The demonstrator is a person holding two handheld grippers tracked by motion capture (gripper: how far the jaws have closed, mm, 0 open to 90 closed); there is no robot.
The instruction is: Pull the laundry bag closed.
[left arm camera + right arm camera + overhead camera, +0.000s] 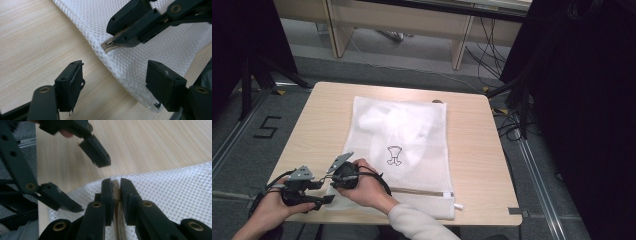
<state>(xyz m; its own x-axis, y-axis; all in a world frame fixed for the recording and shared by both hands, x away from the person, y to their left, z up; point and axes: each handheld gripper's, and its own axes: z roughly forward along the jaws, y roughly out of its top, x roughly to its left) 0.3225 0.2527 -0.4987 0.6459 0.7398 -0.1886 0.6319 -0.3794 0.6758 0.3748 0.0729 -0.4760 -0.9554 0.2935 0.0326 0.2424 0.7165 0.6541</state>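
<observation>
White mesh laundry bag (pixel 412 145) looks light, floppy; best held at the stiffer zipper tape (pixel 115 188). Right gripper (pixel 116 185) pinches that tape end; left gripper (pixel 115 82) spread beside the corner.

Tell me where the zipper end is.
The zipper end sits at the mesh bag's near-left corner, pinched in the right tongs, with the open left tongs beside it.

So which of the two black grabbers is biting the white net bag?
The right gripper: its jaws pinch the white mesh laundry bag at the zipper end. The left gripper gapes open.
</observation>
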